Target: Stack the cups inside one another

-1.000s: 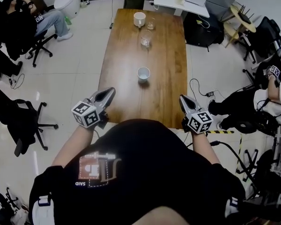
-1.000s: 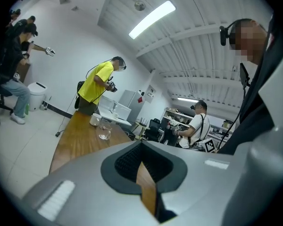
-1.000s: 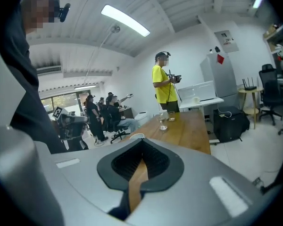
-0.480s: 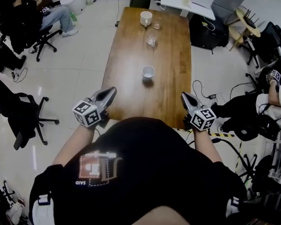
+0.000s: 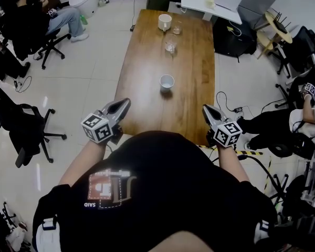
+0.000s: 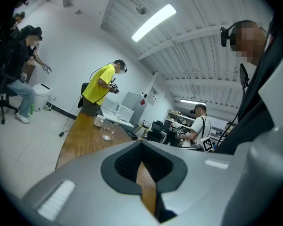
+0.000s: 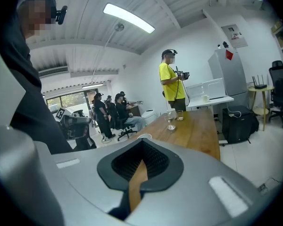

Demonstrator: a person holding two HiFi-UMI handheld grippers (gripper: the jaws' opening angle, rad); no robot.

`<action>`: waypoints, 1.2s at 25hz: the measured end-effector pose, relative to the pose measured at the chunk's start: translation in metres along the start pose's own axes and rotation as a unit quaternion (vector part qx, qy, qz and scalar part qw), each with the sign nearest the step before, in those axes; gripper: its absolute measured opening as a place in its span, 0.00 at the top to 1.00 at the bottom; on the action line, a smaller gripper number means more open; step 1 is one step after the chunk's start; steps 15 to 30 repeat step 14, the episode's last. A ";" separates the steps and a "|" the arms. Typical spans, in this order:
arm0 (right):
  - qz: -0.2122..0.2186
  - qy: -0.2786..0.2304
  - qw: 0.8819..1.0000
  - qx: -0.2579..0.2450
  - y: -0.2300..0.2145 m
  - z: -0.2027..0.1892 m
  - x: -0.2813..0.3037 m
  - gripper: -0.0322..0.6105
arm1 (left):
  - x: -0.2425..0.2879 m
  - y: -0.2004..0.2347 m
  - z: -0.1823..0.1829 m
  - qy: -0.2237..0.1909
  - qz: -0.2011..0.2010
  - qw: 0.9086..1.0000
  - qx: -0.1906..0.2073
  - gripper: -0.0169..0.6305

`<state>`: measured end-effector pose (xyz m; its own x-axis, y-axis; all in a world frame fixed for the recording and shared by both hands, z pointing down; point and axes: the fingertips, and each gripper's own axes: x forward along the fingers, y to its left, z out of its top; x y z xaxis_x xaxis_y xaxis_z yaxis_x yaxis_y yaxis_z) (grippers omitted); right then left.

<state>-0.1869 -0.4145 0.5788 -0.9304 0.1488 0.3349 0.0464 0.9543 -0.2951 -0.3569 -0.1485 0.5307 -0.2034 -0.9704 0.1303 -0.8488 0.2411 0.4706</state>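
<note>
Left gripper (image 5: 127, 101), right gripper (image 5: 205, 107) pressed together, empty; only our head view shows the white cup (image 5: 167, 82) whole (shirt (image 5: 163, 193): "SAID").

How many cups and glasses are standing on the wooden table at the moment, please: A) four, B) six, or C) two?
A: spread along the table are a white cup, a clear glass, a smaller glass and a white mug at the far end.
</note>
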 end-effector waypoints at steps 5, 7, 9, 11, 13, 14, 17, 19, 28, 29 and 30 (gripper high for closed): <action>0.000 0.000 1.000 -0.004 0.001 0.003 -0.001 0.93 | 0.000 -0.002 0.002 0.000 -0.002 1.000 0.002 0.99; -0.001 0.000 1.000 -0.004 0.000 0.002 -0.003 0.93 | 0.000 -0.002 0.002 0.000 -0.002 1.000 0.002 0.99; -0.002 0.000 1.000 -0.003 0.000 0.001 -0.004 0.93 | 0.000 -0.003 0.002 0.000 -0.002 1.000 0.002 0.99; -0.002 -0.001 1.000 -0.003 0.000 0.001 -0.004 0.93 | 0.000 -0.003 0.001 0.000 -0.002 1.000 0.002 0.99; -0.001 0.000 1.000 -0.003 0.001 0.001 -0.004 0.93 | -0.001 -0.003 0.002 0.000 -0.002 1.000 0.002 0.99; -0.001 0.000 1.000 -0.003 0.002 0.000 -0.004 0.93 | -0.002 -0.003 0.002 0.000 -0.001 1.000 0.002 0.99; -0.001 0.000 1.000 -0.003 0.002 0.000 -0.004 0.93 | -0.002 -0.003 0.002 0.000 -0.001 1.000 0.002 0.99; -0.001 0.000 1.000 -0.003 0.002 0.000 -0.004 0.93 | -0.002 -0.003 0.002 0.000 -0.001 1.000 0.002 0.99; -0.001 0.000 1.000 -0.003 0.002 0.000 -0.004 0.93 | -0.002 -0.003 0.002 0.000 -0.001 1.000 0.002 0.99; -0.001 0.000 1.000 -0.003 0.002 0.000 -0.004 0.93 | -0.002 -0.003 0.002 0.000 -0.001 1.000 0.002 0.99; -0.001 0.000 1.000 -0.003 0.002 0.000 -0.004 0.93 | -0.002 -0.003 0.002 0.000 -0.001 1.000 0.002 0.99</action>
